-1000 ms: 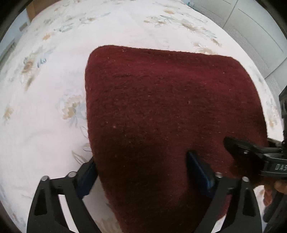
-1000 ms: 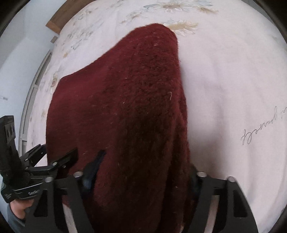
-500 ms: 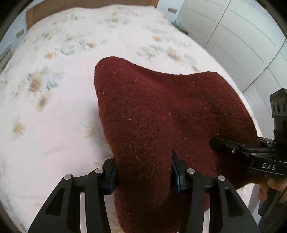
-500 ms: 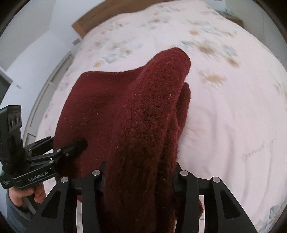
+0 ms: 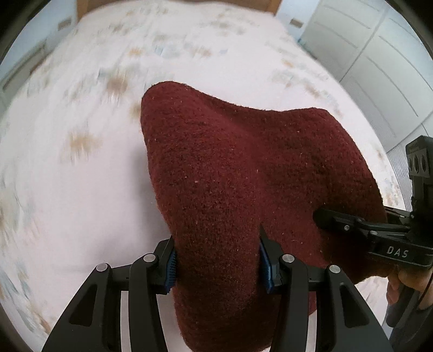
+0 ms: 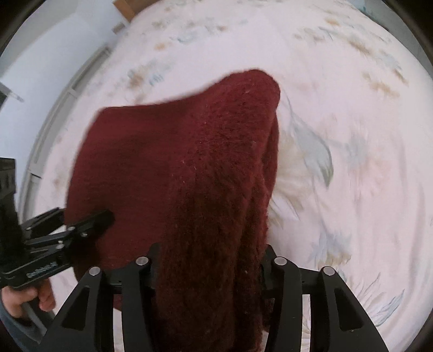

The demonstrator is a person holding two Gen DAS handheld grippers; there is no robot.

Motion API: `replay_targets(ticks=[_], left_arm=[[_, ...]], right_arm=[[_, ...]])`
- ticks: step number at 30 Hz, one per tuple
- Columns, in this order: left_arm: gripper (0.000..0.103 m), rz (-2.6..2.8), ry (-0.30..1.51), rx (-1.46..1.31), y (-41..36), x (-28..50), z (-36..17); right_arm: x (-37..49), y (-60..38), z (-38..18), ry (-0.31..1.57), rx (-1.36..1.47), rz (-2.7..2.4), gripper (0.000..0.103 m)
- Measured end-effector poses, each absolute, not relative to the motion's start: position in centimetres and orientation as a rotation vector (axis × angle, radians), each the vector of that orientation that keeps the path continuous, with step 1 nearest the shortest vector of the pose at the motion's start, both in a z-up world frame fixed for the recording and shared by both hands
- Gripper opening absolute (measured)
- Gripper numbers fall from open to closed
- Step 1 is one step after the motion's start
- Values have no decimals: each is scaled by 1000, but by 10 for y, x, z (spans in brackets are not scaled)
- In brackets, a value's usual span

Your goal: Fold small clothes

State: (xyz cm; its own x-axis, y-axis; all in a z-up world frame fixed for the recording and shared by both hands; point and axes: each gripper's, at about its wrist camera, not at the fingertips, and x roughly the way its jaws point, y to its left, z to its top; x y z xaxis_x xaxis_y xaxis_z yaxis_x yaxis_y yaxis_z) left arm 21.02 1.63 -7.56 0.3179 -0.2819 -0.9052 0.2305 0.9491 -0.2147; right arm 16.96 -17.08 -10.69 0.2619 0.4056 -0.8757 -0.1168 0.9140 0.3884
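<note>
A dark red knitted garment (image 5: 243,189) hangs lifted above the bed, held by both grippers at its near edge. My left gripper (image 5: 217,262) is shut on its near left corner, cloth bunched between the blue pads. My right gripper (image 6: 209,268) is shut on the near right corner of the red garment (image 6: 176,176), which drapes over the jaws and hides the pads. The right gripper also shows at the right in the left wrist view (image 5: 351,224). The left gripper shows at the left in the right wrist view (image 6: 78,230).
A bed with a pale floral sheet (image 5: 81,176) lies under the garment and fills both views (image 6: 351,162). White wardrobe doors (image 5: 379,67) stand to the right of the bed. A wooden headboard (image 6: 121,6) is at the far end.
Both grippers closed on the garment's near edge and lifted it off the sheet. The cloth now hangs bunched and farther from the bed.
</note>
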Motion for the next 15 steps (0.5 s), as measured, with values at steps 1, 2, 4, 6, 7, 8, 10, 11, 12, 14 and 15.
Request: replay_targets(ticks=[1, 2, 4, 6, 7, 8, 10, 11, 12, 14, 15], left_arm=[[45, -331, 1218, -49, 19, 206, -90], [47, -333, 1205, -47, 20, 202, -95], [49, -337, 1170, -44, 20, 198, -97], [50, -332, 1172, -34, 18, 190, -96], [51, -327, 1172, -27, 15, 189, -95], [53, -321, 1174, -23, 14, 190, -95], [57, -301, 1177, -25, 11, 189, -95], [58, -296, 1179, -32, 3, 192, -96], [59, -293, 1182, -39, 5, 194, -95], [59, -284, 1188, -46, 10, 194, -93], [59, -280, 1189, -49, 17, 196, -87]], right_arm=[[169, -175, -108, 1254, 295, 358, 54], [169, -178, -108, 1256, 306, 356, 55], [166, -180, -107, 1255, 285, 340, 58], [164, -179, -108, 1250, 250, 321, 60], [162, -178, -106, 1247, 233, 308, 63], [160, -176, -102, 1243, 220, 301, 65], [157, -170, -97, 1232, 187, 285, 71], [157, -169, -95, 1230, 176, 284, 71], [157, -170, -92, 1228, 161, 282, 73], [157, -174, -84, 1213, 130, 275, 77], [156, -177, -79, 1203, 112, 266, 80]])
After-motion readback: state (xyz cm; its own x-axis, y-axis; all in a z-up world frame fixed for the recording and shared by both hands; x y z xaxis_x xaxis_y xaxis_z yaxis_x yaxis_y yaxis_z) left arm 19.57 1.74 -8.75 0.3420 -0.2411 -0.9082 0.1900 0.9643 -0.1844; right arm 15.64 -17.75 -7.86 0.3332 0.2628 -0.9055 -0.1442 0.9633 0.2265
